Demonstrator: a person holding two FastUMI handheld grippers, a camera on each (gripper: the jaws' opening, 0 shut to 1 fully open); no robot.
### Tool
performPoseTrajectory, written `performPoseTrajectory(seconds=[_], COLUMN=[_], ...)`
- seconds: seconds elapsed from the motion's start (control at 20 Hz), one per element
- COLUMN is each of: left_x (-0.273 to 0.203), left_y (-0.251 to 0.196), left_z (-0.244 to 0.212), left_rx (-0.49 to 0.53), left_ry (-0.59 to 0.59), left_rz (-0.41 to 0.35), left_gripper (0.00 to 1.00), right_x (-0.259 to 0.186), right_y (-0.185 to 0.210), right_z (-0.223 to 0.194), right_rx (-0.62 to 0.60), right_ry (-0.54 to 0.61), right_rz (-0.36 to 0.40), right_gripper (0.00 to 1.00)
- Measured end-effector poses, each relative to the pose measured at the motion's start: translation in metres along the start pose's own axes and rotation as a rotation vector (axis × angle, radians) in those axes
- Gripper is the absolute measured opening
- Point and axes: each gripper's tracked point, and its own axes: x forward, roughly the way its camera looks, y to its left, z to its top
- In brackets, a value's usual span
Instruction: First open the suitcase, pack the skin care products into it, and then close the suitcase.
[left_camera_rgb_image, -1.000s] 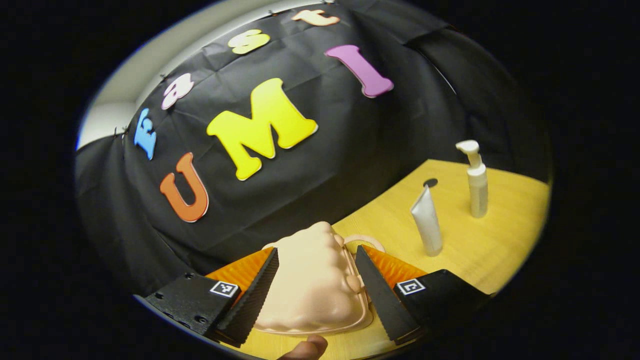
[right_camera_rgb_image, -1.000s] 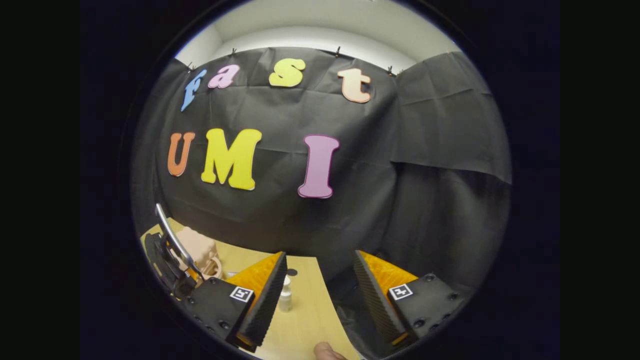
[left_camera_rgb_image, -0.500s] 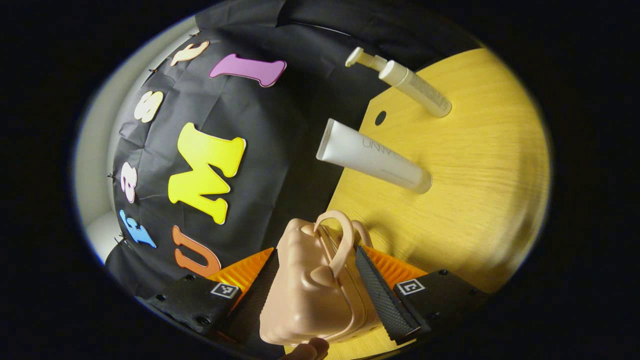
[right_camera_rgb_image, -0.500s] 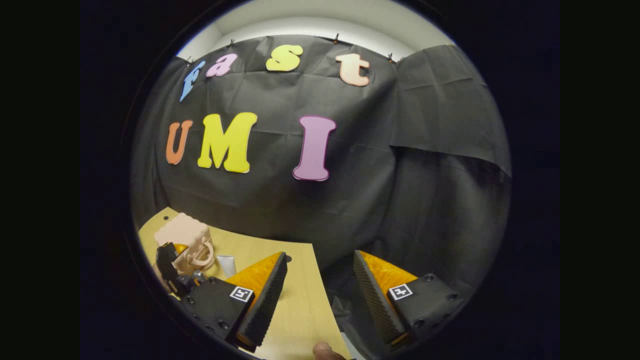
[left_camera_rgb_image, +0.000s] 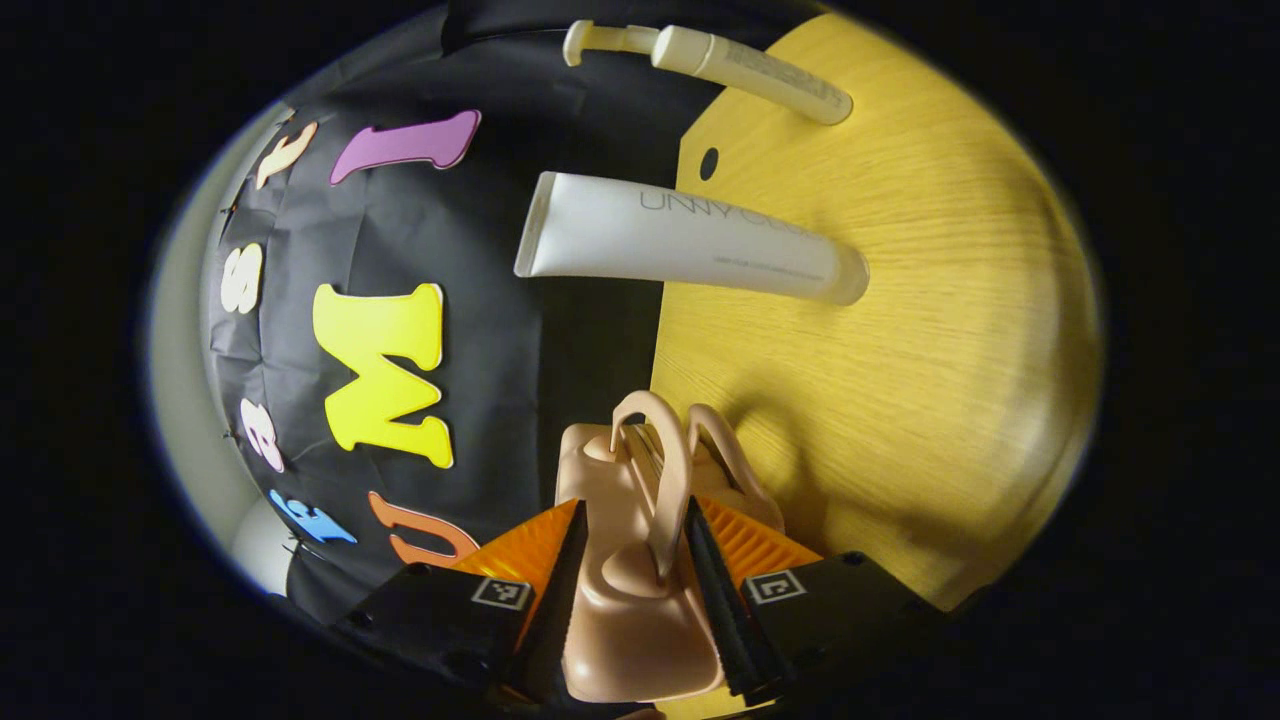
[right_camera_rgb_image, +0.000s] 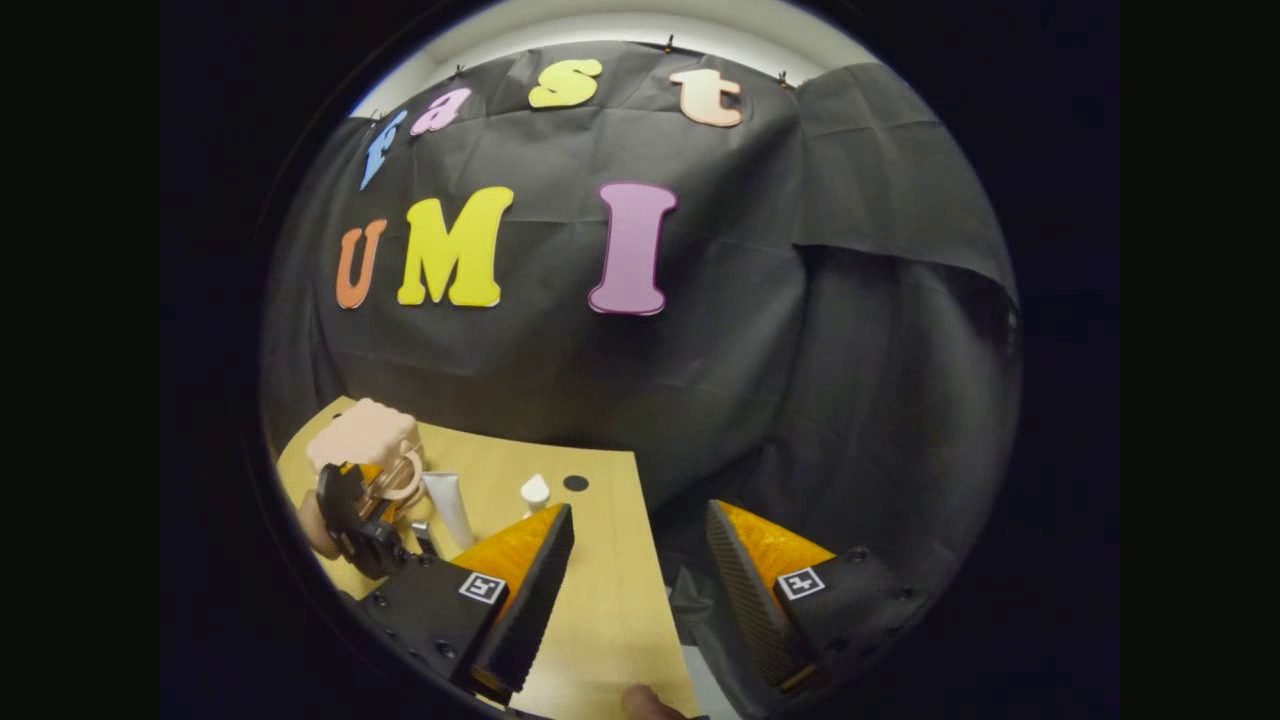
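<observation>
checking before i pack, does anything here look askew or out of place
Nothing spilled or damaged. The left gripper is shut on the closed suitcase, its view rolled sideways. The tube and pump bottle stand on the table, unpacked. The right gripper is open, idle.

Left gripper (left_camera_rgb_image: 625, 600): black blocky finger mounts, each bearing small white square black-patterned marker tag, ribbed wedge-shaped fingers, ridged inner pads. Right gripper (right_camera_rgb_image: 630, 590): same build, round screw heads on black mounts, one marker tag per mount.
</observation>
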Motion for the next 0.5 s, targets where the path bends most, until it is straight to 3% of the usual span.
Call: performPoseTrajectory(seconds=[0.15,0.35,0.5], left_x=[0.007,0.012,0.011], left_y=[-0.006,-0.014,-0.015], left_z=[0.002,0.007,0.006], left_rx=[0.057,0.115,0.118], left_ry=[0.012,0.037,0.044], left_rz=[-0.037,-0.059,-0.052], left_gripper=[0.42,0.21,0.12], right_x=[0.007,0.014,0.014], right_y=[0.006,0.009,0.007], right_z=[-0.011,-0.005,0.006], right_rx=[-0.002,-0.009,-0.029], right_ry=[0.013,-0.014,-0.049], right_rz=[0.052,0.113,0.121], right_gripper=[0.80,0.80,0.80])
